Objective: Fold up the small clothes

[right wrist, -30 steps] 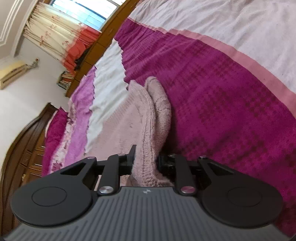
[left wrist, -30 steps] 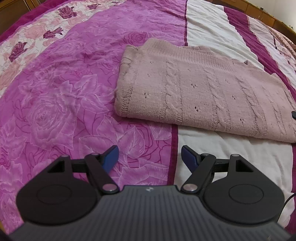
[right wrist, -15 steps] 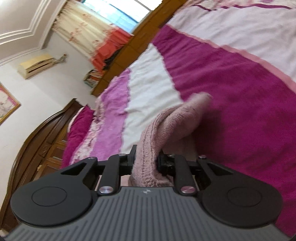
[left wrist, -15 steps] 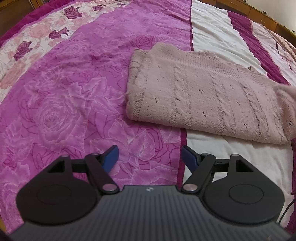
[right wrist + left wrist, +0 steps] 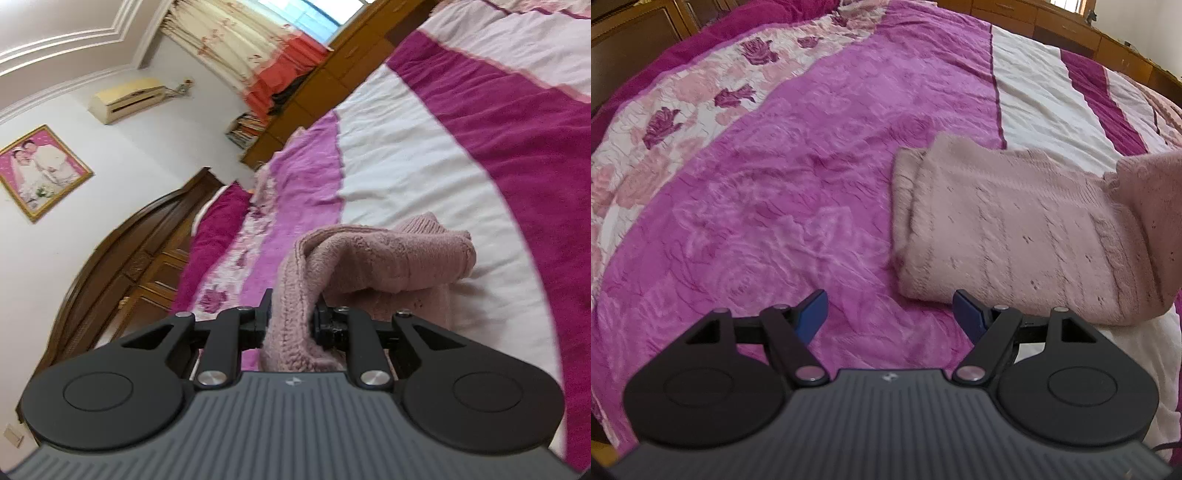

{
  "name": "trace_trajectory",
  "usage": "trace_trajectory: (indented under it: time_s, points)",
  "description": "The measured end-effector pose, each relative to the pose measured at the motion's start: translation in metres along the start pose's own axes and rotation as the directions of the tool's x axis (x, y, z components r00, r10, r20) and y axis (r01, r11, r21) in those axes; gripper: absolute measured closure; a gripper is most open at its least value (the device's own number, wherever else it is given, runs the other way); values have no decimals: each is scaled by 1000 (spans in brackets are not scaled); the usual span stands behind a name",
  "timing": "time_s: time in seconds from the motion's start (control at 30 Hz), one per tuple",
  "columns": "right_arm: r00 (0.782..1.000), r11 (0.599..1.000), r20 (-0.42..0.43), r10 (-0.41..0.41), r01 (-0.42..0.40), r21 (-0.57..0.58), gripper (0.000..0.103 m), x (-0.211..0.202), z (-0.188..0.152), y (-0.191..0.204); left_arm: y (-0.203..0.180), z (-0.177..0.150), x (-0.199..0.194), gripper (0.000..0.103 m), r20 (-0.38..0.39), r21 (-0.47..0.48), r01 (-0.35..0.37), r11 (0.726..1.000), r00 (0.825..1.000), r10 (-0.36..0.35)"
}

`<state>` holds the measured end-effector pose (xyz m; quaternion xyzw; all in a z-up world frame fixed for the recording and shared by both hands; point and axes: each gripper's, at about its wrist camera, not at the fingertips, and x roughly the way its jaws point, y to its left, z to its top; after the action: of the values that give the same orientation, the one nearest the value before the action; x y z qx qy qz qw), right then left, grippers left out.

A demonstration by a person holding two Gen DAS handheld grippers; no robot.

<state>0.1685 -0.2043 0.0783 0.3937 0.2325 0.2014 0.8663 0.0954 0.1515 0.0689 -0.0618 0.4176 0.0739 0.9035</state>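
Note:
A dusty-pink cable-knit sweater [image 5: 1008, 236] lies partly folded on the bed, right of centre in the left wrist view. Its right end [image 5: 1152, 206] is lifted and curls over the rest. My left gripper [image 5: 890, 314] is open and empty, just short of the sweater's near left corner, above the bedspread. My right gripper [image 5: 291, 321] is shut on the sweater's edge [image 5: 291, 314]. It holds that end up, and the knit [image 5: 388, 258] drapes forward in a roll over the bed.
The bed has a magenta rose-patterned spread [image 5: 757, 206] with white [image 5: 1034, 92] and dark pink stripes. A wooden headboard [image 5: 122, 269], a framed photo [image 5: 40, 170], an air conditioner [image 5: 125, 98] and curtains [image 5: 258, 55] show in the right wrist view.
My right gripper has lifted the sweater's end and carried it over towards the rest of the sweater, tilting upward. My left gripper has drifted left and stayed open.

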Motion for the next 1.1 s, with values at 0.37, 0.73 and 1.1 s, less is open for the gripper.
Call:
trace_trajectory:
  time_s: [0.37,0.73,1.1]
  points:
    - [992,993,-68,108,-111,-40,83,46,-26,65,28,1,-2,28,6,-45,-27,999,1000,27]
    - [974,984,-222,37,-75,-163,83,124,-99,95,53,-7,-2,28,-1,-93,-45,995,999,46]
    - [931,946,-347,-115,-4,-324,65,163,-158,97,66,-13,-1,27,-5,-114,-59,992,998,59]
